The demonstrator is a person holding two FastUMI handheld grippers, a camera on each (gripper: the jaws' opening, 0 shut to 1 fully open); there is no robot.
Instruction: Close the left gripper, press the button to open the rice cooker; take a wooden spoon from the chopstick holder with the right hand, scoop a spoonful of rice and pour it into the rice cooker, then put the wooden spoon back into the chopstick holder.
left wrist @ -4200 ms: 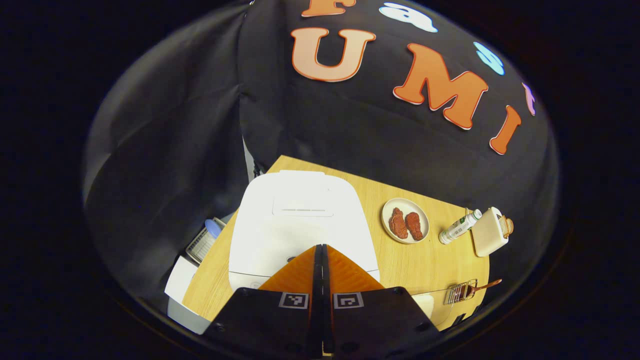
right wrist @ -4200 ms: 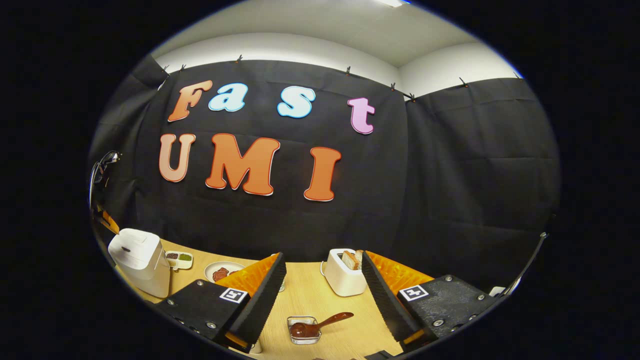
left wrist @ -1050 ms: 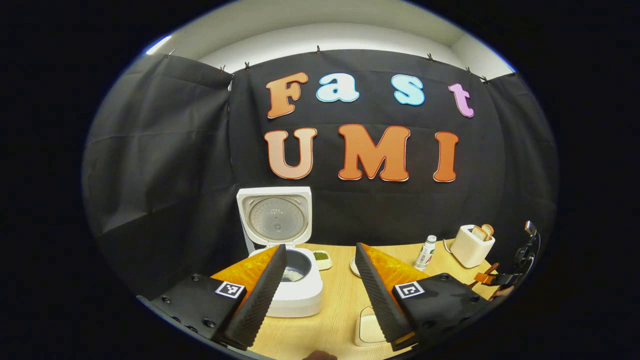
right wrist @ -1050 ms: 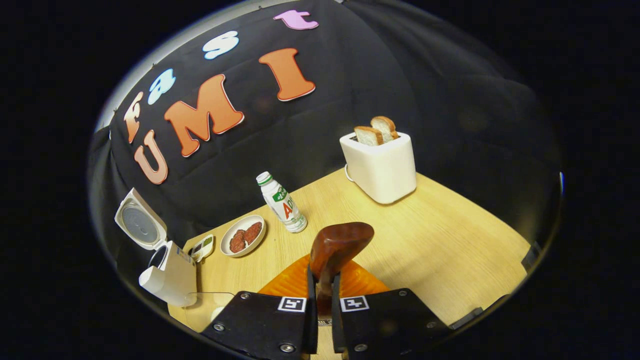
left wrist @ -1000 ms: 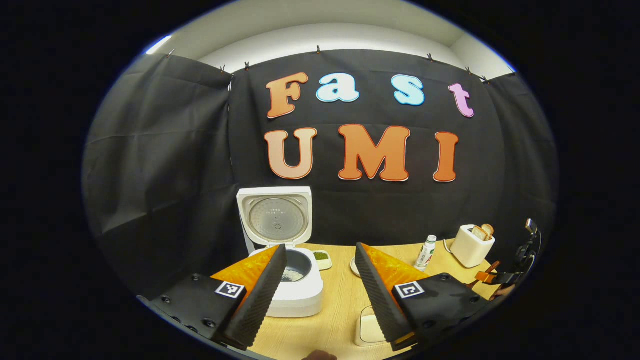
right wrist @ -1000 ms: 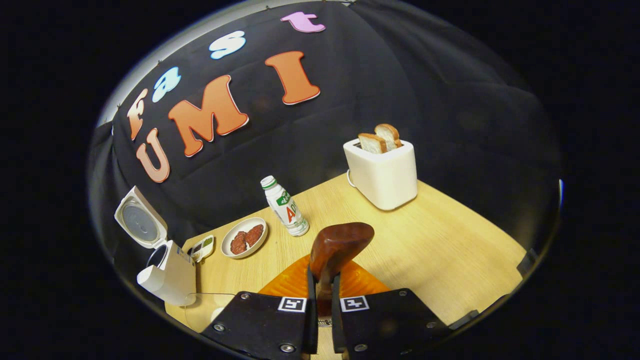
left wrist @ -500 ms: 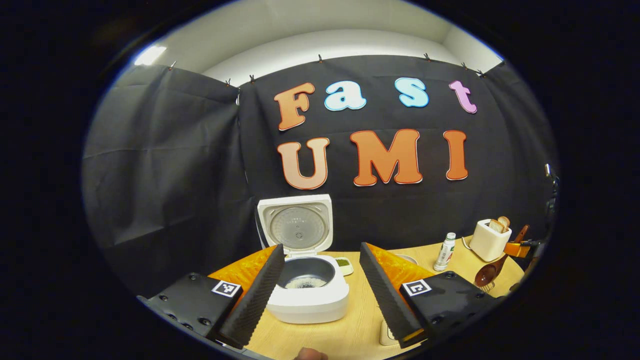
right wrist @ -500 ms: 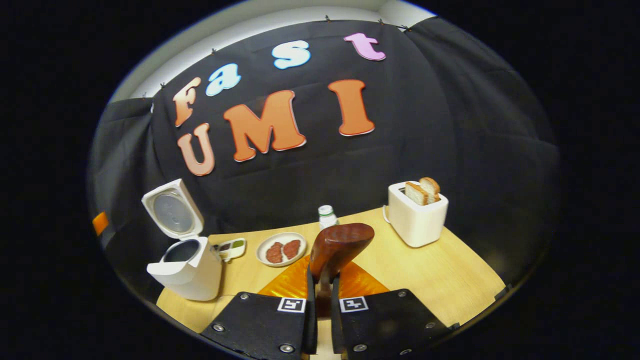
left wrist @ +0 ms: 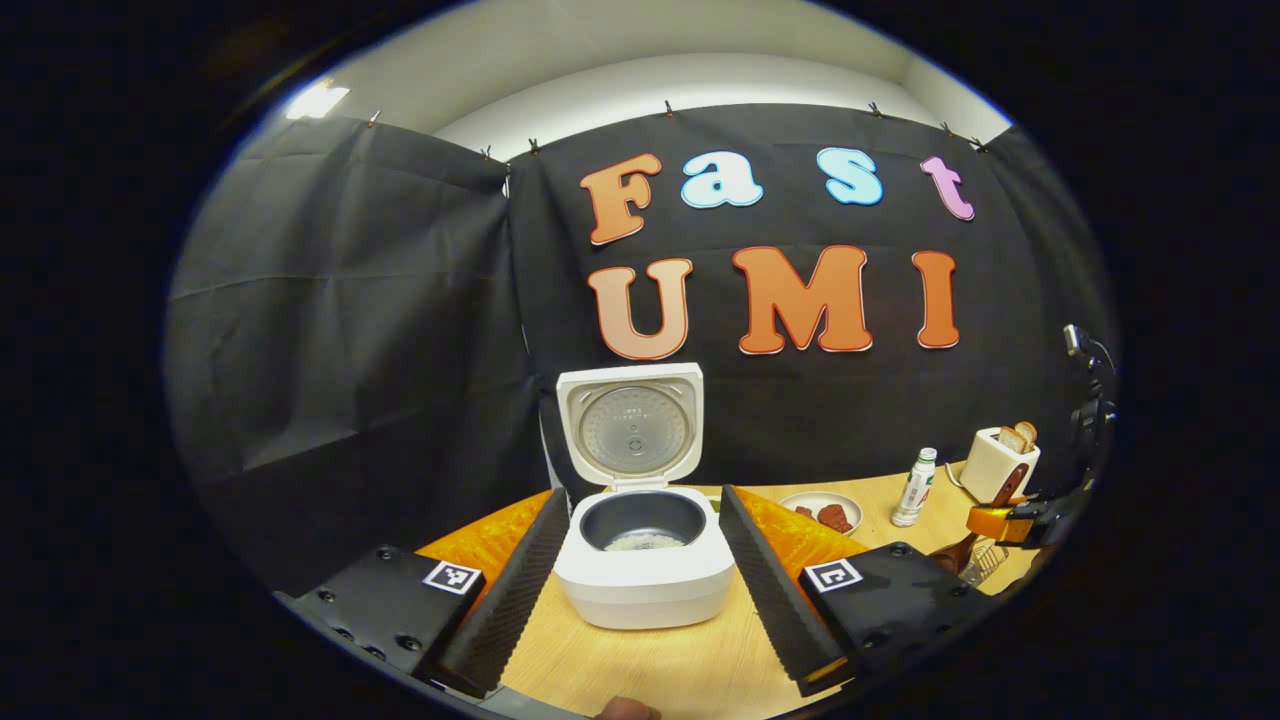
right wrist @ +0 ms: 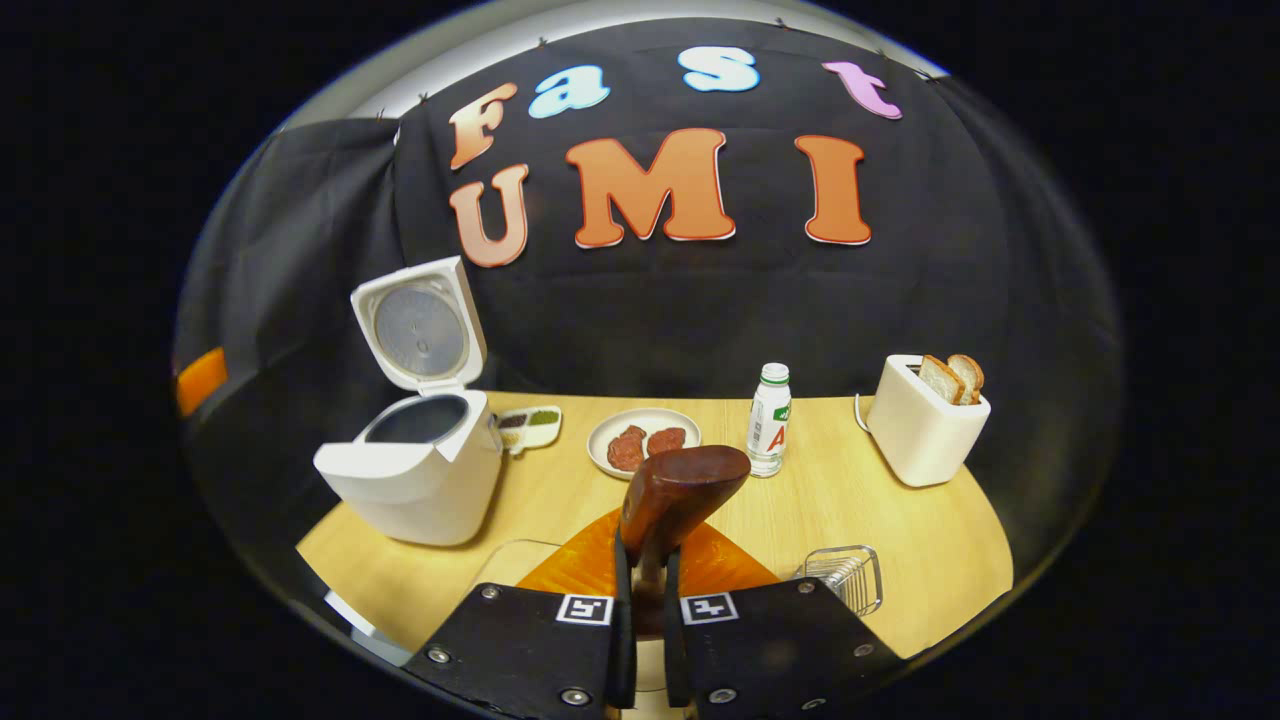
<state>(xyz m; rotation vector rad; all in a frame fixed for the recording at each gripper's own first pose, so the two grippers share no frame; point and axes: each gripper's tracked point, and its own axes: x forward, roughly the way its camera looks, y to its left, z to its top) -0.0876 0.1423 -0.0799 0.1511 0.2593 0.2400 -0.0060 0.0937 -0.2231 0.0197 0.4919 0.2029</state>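
The white rice cooker (left wrist: 645,575) stands open with its lid (left wrist: 630,425) upright and a little rice in the dark inner pot (left wrist: 640,522). My left gripper (left wrist: 642,497) is open, its fingers framing the cooker from a short way back. My right gripper (right wrist: 645,530) is shut on the brown wooden spoon (right wrist: 685,490), whose bowl rises above the fingers. In the right gripper view the cooker (right wrist: 415,470) sits at the left and the empty wire chopstick holder (right wrist: 845,575) lies at the lower right. In the left gripper view the right gripper (left wrist: 1010,520) holds the spoon (left wrist: 955,552) at the far right.
Along the back of the wooden table (right wrist: 900,540) stand a plate of meat (right wrist: 643,440), a small bottle (right wrist: 768,420), a toaster with bread (right wrist: 925,420) and a small sauce dish (right wrist: 530,425). A clear container's edge (right wrist: 510,560) shows left of my right fingers.
The cooker's lid has come up and my left gripper has opened and backed off. My right gripper has taken the spoon from the holder and swung left over the table.
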